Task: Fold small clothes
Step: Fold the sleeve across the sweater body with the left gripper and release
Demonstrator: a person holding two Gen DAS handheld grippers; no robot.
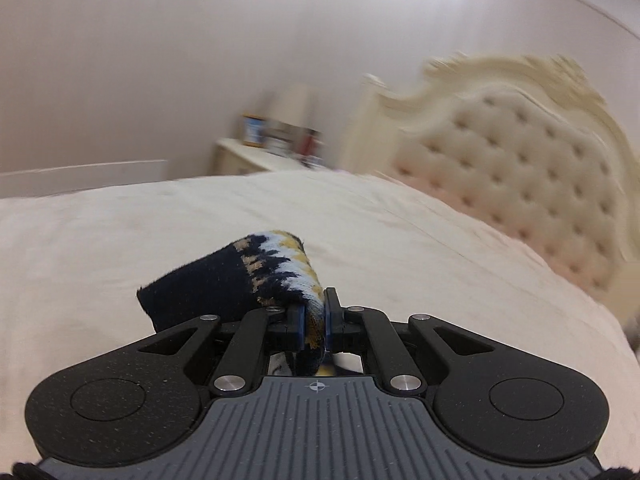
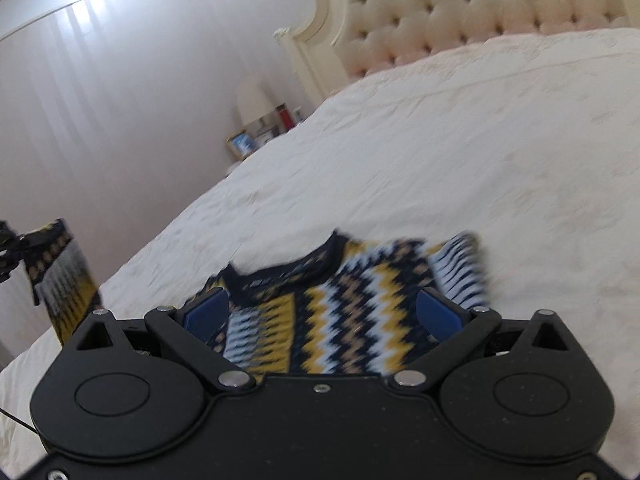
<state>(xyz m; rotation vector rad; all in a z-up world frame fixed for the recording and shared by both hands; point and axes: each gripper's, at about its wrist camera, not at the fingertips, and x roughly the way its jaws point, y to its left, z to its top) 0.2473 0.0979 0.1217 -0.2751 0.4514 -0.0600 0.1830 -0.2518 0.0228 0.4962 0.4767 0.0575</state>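
Left wrist view shows our left gripper (image 1: 316, 312) clenched on the sweater's dark cuff (image 1: 224, 280), lifted above the bed (image 1: 440, 248). Our right gripper (image 2: 320, 312) gapes released over the sweater (image 2: 340, 304). Soft, light, floppy knit; we'd pinch hems.

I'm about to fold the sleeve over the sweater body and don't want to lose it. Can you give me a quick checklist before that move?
1. Left gripper shut on the sleeve: ok.
2. Sleeve lifted off the bed: ok; it hangs at the left edge of the right wrist view.
3. Right gripper open, nothing pinched: ok.
4. Sweater body lying flat: cannot tell, blurred.
5. Neckline facing the headboard: ok.
6. Other sleeve already folded: cannot tell.
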